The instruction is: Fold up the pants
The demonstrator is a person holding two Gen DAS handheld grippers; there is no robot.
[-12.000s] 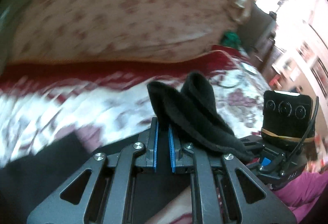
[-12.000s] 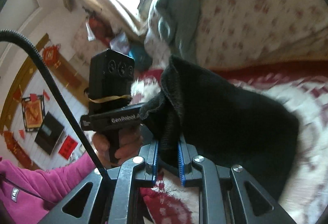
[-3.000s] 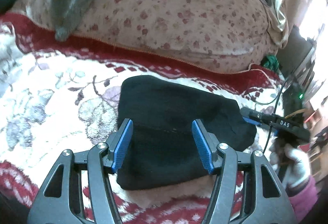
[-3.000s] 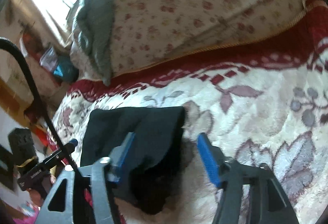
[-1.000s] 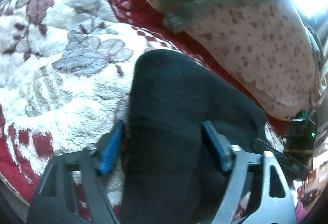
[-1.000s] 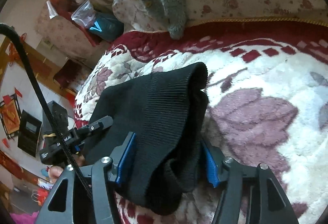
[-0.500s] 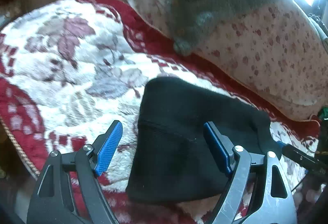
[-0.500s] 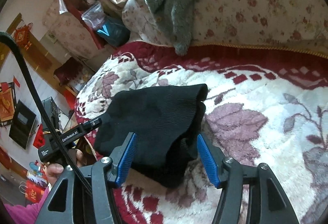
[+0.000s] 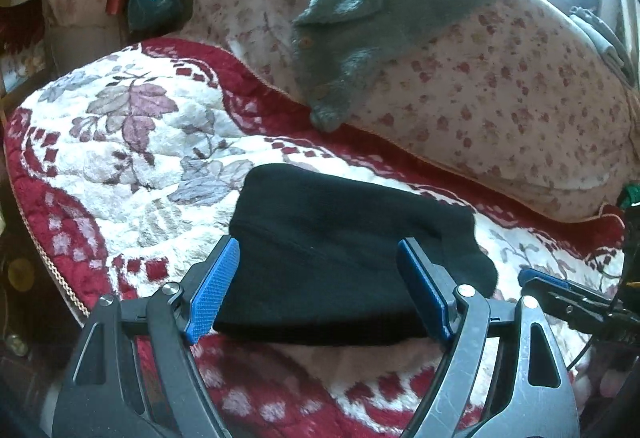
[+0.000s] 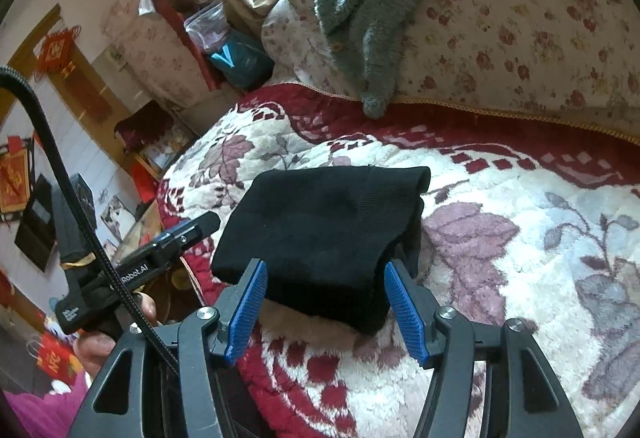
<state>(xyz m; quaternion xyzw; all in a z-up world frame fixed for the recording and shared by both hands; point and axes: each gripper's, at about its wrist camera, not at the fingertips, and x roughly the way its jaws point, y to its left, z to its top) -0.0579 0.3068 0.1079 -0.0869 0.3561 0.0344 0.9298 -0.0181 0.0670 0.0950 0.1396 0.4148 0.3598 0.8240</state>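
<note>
The black pants (image 9: 340,250) lie folded into a compact bundle on the red and white floral blanket (image 9: 132,141). They also show in the right wrist view (image 10: 332,230). My left gripper (image 9: 320,294) is open and empty, held just in front of the bundle's near edge, apart from it. My right gripper (image 10: 324,310) is open and empty, in front of the bundle's other side. The left gripper's fingertip (image 10: 196,228) shows at the bundle's left in the right wrist view. The right gripper's fingertip (image 9: 540,284) shows at the right in the left wrist view.
A large floral duvet (image 9: 500,97) lies along the back of the bed with a grey knit sweater (image 9: 380,9) draped over it. The blanket's edge (image 9: 44,258) drops off at the left. Bags and red hangings (image 10: 232,57) stand beyond the bed.
Both grippers have drawn back and up from the folded pants, which stay put on the blanket. Both stay open.
</note>
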